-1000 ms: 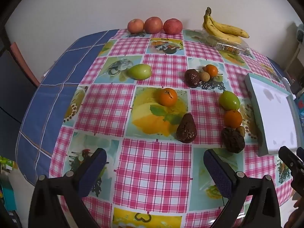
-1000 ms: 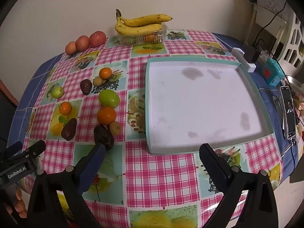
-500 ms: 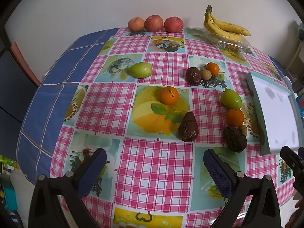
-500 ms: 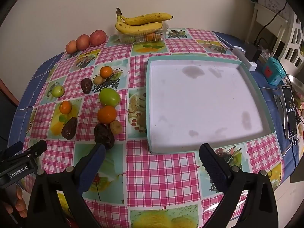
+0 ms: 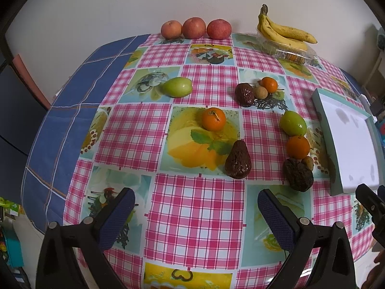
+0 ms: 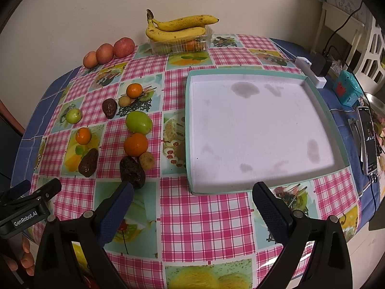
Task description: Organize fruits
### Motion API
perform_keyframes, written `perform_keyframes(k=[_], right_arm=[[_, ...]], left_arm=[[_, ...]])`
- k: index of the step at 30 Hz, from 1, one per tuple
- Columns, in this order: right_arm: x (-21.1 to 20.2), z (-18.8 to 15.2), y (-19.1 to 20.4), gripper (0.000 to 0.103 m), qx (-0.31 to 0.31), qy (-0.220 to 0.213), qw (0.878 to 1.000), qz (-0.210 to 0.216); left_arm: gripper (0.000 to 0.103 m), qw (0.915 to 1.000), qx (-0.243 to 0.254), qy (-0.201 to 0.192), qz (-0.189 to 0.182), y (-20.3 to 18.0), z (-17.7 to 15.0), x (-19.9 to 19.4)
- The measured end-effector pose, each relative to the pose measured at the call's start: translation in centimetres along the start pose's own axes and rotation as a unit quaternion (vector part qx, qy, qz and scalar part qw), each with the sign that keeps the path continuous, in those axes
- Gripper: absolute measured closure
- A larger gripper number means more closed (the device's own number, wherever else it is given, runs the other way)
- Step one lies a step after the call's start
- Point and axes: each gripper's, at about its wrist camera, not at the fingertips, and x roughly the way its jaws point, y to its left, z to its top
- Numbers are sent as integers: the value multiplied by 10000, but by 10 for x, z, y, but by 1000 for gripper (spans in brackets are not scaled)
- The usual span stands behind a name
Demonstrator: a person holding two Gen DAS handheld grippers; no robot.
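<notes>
Left gripper (image 5: 196,213) gapes empty, an avocado (image 5: 238,160) at one o'clock. Right gripper (image 6: 192,203) (likewise spread, empty) faces the tray (image 6: 252,184) at twelve.

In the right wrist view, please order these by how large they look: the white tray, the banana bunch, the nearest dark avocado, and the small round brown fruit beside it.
1. white tray
2. banana bunch
3. nearest dark avocado; it is nearer the camera, so its true size against the bananas is unsure
4. small round brown fruit

Loose oranges (image 6: 136,144), green fruits (image 6: 139,122), dark avocados (image 6: 132,172) scattered left of empty white tray (image 6: 315,96), bananas (image 6: 178,27) behind
</notes>
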Motion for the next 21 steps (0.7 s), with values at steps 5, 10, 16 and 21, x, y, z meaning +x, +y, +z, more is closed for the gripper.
perform_keyframes(k=[5,10,16,21], right_arm=[[0,0,1,4,4,6,10000,4],[1,0,1,4,4,17,10000,17],[1,0,0,4,-2,22,10000,16],[1,0,0,4,-2,27,10000,19]], left_arm=[[0,10000,5,9,1,-1,0,0],[0,10000,7,27,2,-1,0,1],[0,10000,12,54,2,-1,0,2],[0,10000,8,54,4,-1,0,2]])
